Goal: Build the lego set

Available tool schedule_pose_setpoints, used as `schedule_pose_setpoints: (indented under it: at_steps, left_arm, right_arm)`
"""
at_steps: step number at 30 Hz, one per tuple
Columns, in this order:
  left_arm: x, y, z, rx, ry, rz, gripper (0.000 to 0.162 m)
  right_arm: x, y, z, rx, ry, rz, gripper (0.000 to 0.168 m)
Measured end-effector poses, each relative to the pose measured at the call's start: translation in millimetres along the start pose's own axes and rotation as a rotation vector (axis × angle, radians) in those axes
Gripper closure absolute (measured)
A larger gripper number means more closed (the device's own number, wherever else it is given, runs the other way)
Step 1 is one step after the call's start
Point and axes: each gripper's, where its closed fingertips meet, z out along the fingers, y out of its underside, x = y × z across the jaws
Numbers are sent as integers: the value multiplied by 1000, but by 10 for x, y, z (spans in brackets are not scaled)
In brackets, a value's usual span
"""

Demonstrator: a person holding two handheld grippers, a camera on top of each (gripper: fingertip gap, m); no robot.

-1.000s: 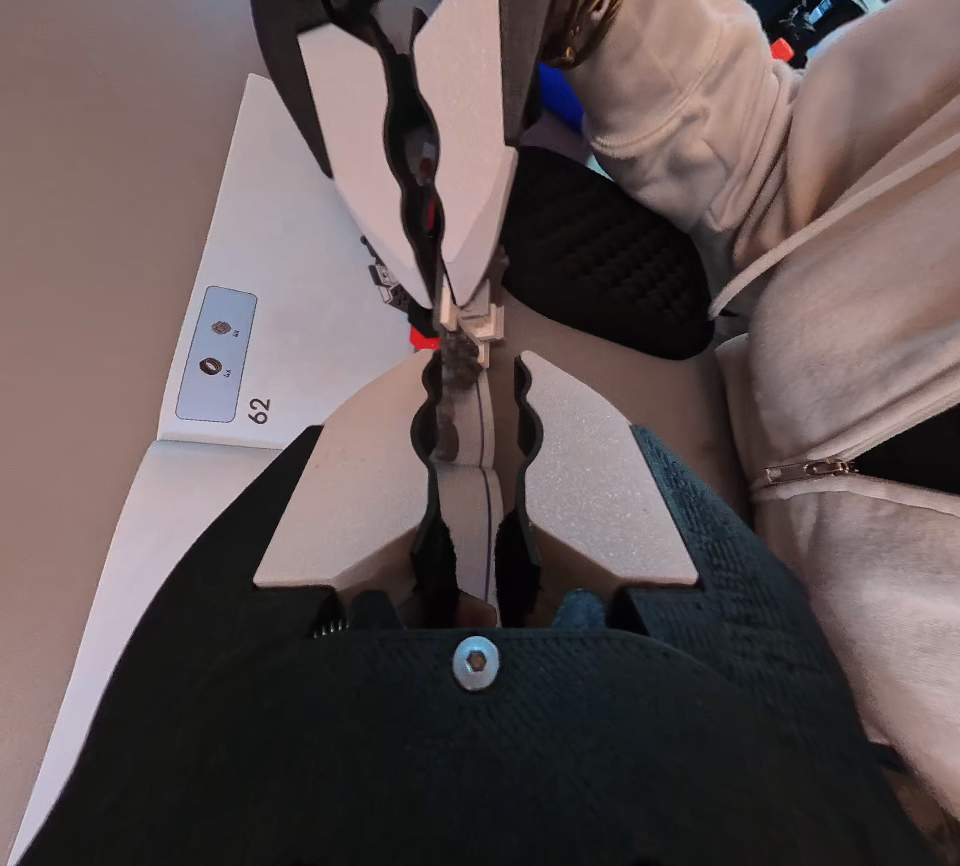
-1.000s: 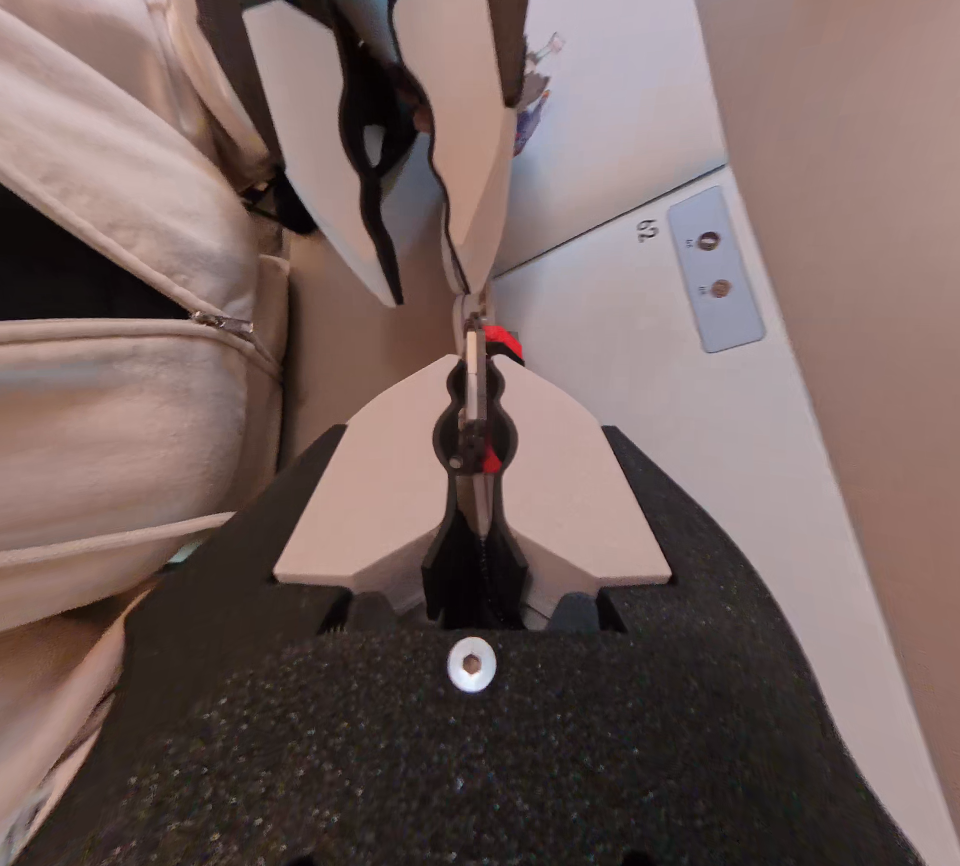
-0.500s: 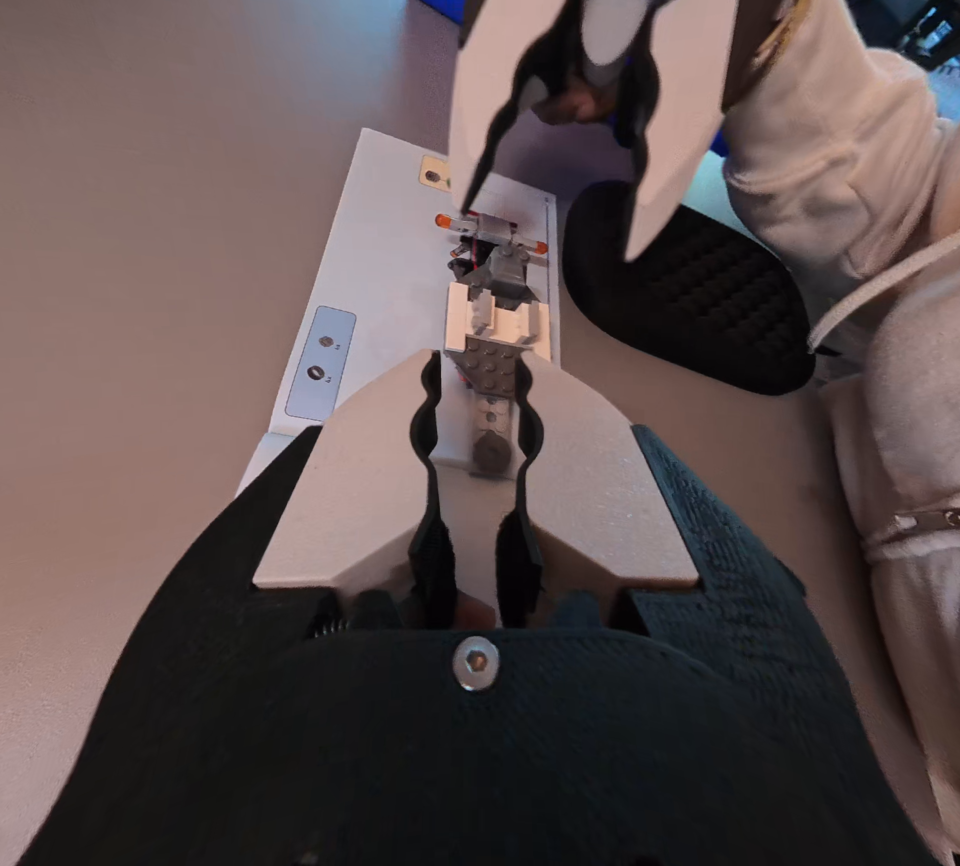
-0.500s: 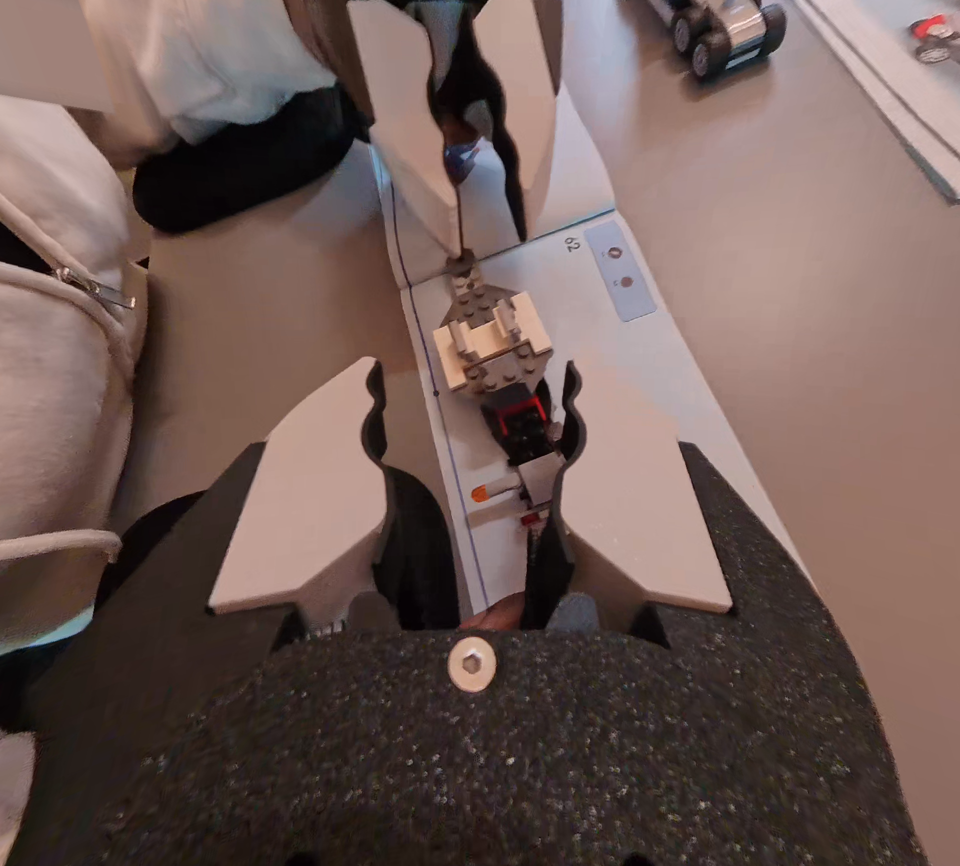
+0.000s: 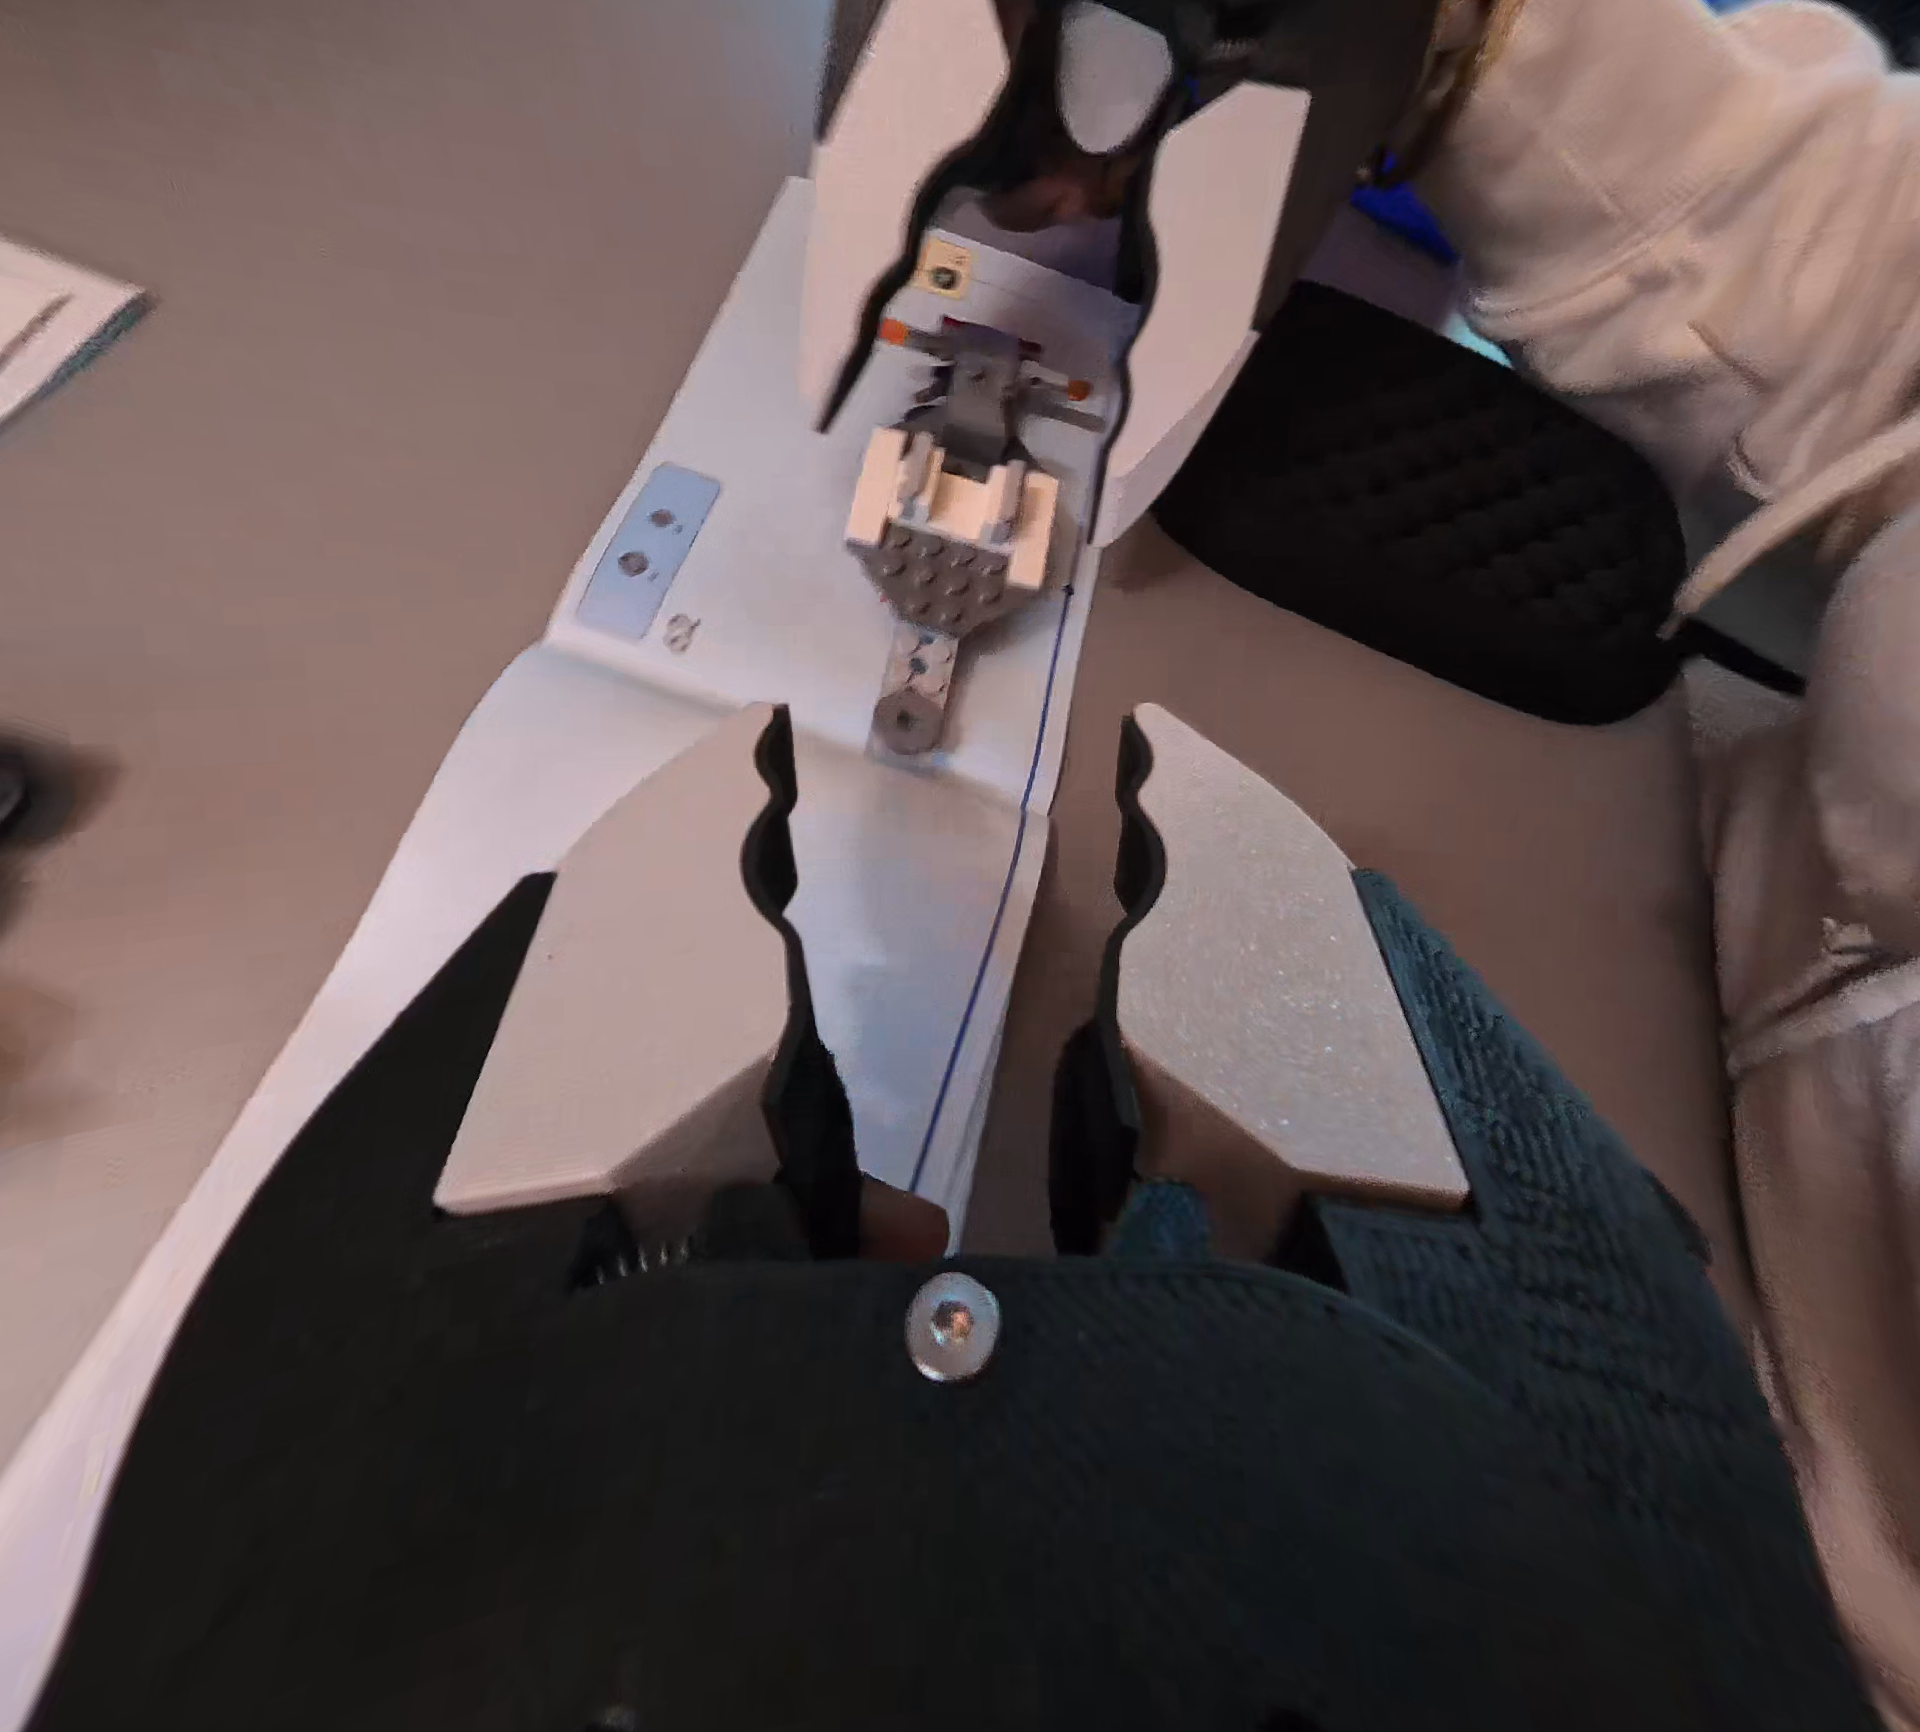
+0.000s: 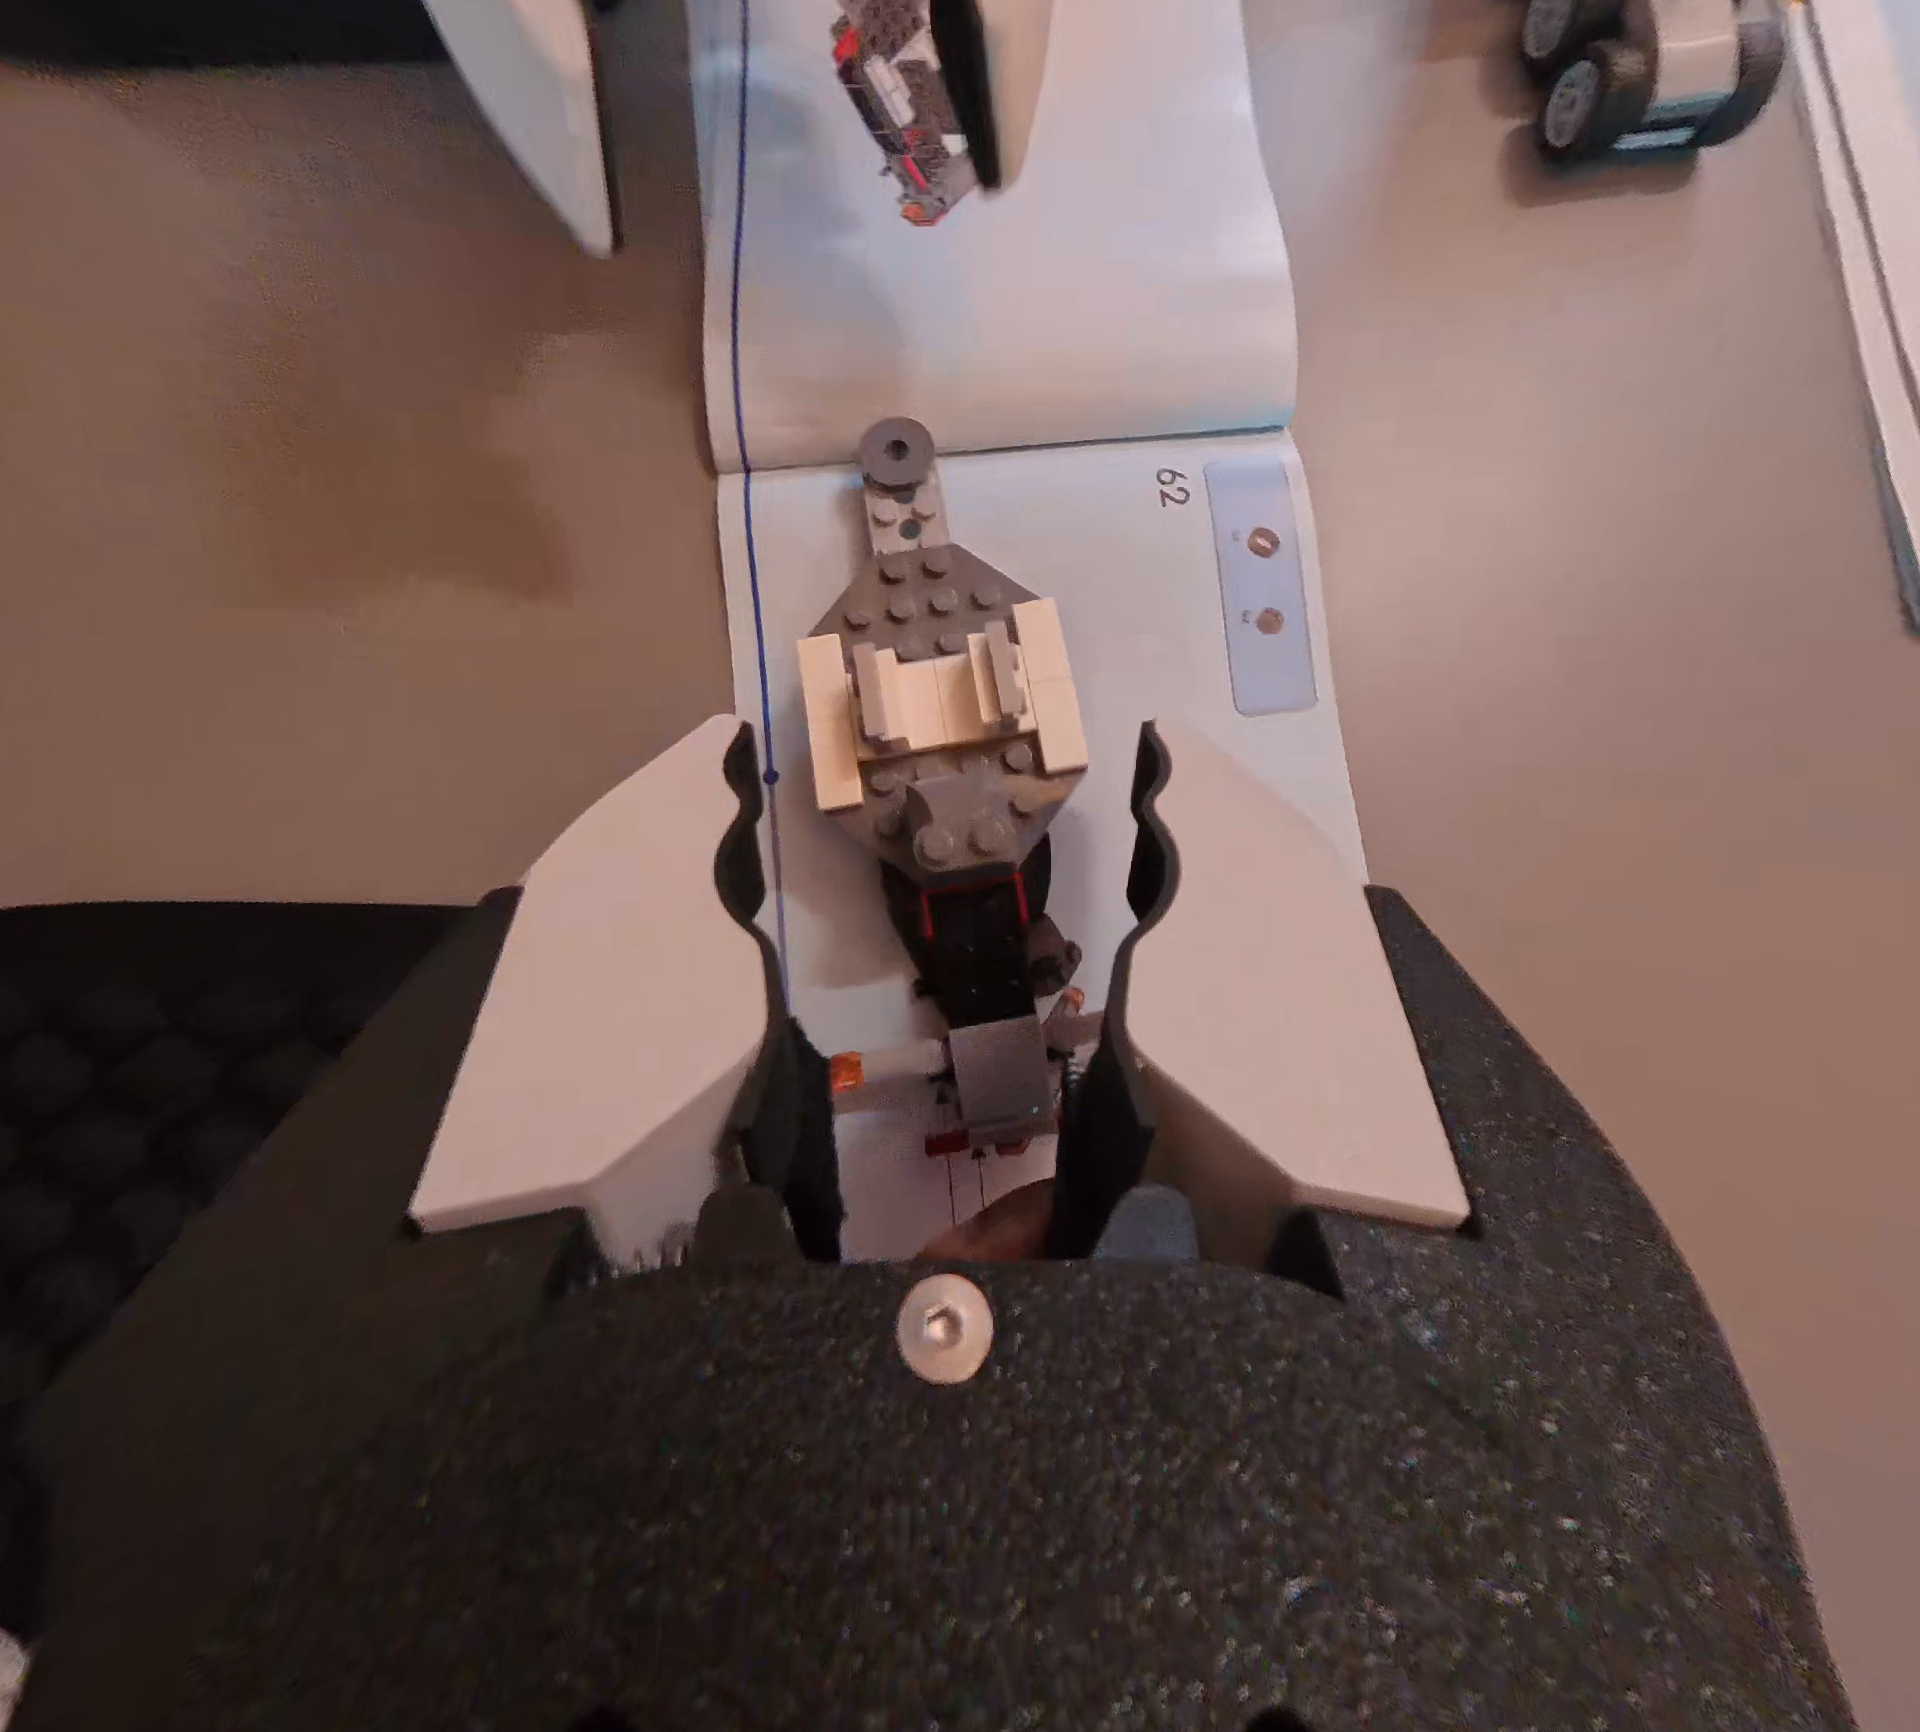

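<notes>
The lego model [image 6: 935, 602], a grey, white and black build with orange tips, lies flat on the open instruction booklet [image 6: 1143, 799]. My right gripper [image 6: 940, 737] is open, with its fingers on either side of the model's dark rear end and not closed on it. My left gripper [image 5: 951, 726] is open and empty, just short of the model's [image 5: 951, 529] round grey front tip. Each gripper faces the other: the left gripper [image 6: 795, 212] shows at the top of the right wrist view, and the right gripper [image 5: 977, 456] at the top of the left wrist view.
A finished lego car [image 6: 1631, 9] stands at the far right on the tan table. A second booklet [image 6: 1870, 228] lies at the right edge. A black textured pad [image 5: 1434, 508] lies beside the booklet. A person's cream sleeve [image 5: 1610, 124] is close by. Some 8 cm of space lies between my two pairs of fingers. My left tips are roughly 15 cm from the finished lego car [image 6: 1631, 9].
A second ago both grippers held the model upright between them. The right gripper opened first, the model came down flat on the booklet, and now the left gripper has opened and drawn back.
</notes>
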Motion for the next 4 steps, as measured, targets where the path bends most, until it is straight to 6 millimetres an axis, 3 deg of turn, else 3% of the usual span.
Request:
schedule_pose_setpoints:
  at_steps: [4]
  left_arm:
    - [-83, 139, -332, 34, -181, -82, 103]
  right_arm:
    - [-8, 60, 55, -83, -18, -31, 113]
